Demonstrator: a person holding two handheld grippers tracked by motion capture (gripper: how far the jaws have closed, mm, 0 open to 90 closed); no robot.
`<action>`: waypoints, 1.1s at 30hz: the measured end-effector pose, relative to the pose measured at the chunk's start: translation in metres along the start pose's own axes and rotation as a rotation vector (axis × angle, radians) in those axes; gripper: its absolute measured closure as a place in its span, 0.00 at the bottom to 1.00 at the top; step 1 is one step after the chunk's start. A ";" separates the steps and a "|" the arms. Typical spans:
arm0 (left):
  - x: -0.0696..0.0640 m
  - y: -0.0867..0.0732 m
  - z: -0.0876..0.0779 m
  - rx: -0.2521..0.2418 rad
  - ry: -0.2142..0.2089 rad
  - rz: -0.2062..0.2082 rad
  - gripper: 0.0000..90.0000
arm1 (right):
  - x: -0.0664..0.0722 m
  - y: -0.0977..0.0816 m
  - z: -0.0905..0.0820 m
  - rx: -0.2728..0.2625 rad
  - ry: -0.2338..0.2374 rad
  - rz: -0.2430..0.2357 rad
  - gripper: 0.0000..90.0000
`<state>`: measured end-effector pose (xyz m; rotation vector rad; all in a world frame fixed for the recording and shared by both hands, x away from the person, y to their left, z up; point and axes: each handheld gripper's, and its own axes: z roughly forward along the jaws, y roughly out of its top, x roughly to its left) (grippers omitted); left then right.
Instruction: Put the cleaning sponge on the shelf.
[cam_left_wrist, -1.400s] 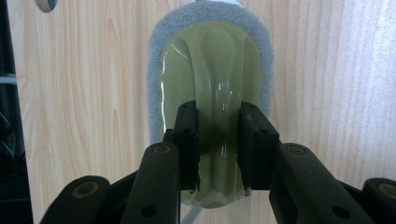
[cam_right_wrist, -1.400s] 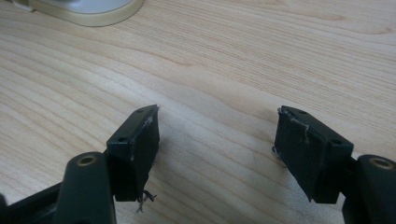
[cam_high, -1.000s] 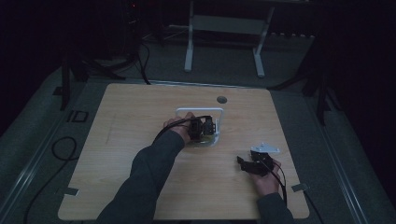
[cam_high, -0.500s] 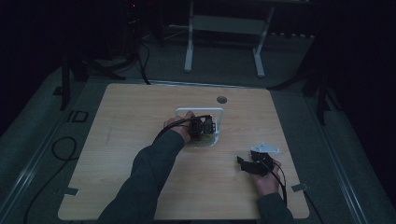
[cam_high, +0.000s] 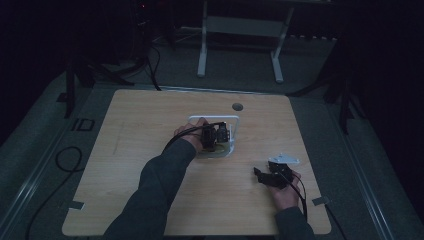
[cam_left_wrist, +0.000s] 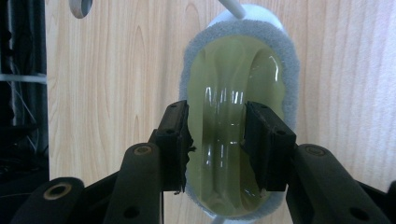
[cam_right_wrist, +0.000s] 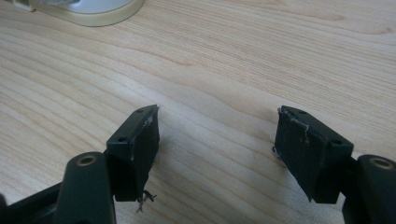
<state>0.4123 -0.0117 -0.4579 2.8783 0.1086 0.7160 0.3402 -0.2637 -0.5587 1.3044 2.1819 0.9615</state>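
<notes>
A light wooden table stands in a dim room, grey floor around it and a white metal frame beyond its far edge. Left of centre, the left gripper hangs over a yellow-green glass dish with a grey foam rim, on the tabletop. Its jaws have just been opening and stand apart above the dish's middle, pads not pressing it. Further right, near the table's front edge, the right gripper rests with jaws wide open over bare wood, well apart from the dish.
</notes>
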 end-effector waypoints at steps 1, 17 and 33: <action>0.000 0.000 -0.002 -0.004 -0.005 0.003 0.67 | 0.000 0.000 0.000 0.000 0.000 0.000 0.34; 0.000 -0.011 -0.032 -0.101 0.000 -0.065 0.68 | 0.000 0.000 0.000 0.000 0.000 0.000 0.34; 0.001 -0.022 -0.064 -0.216 -0.035 -0.146 0.67 | 0.000 0.000 0.000 0.000 0.000 0.000 0.33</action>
